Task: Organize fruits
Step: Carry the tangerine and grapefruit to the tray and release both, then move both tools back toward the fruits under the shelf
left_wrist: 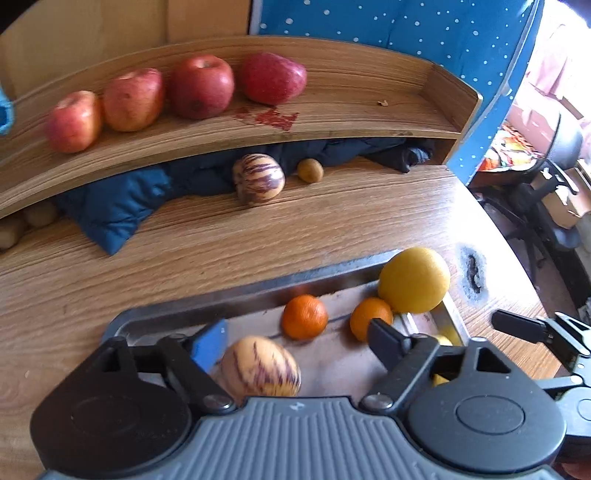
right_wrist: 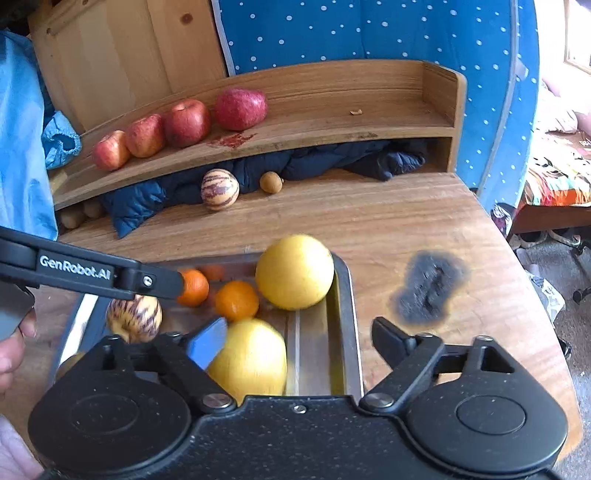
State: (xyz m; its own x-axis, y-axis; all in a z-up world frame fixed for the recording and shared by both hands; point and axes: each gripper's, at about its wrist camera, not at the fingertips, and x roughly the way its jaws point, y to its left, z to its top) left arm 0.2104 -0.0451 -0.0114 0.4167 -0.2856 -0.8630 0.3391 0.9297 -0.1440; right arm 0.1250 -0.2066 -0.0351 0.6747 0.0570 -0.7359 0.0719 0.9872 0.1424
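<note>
Left wrist view, striped melon (left_wrist: pixel 260 365) between open left hand-held gripper (left_wrist: pixel 299 338) fingers

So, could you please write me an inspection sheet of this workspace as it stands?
Surface: wooden table with a burn mark.
Job's things: four apples in a row on the shelf; striped melon and kiwi below it; metal tray holding two oranges, two yellow fruits and a striped melon.
Clutter: dark jacket under the shelf.
Grippers: left gripper and right gripper open over the tray.
Cables: nothing seen.
Surroundings: blue dotted fabric, office chair.
</note>
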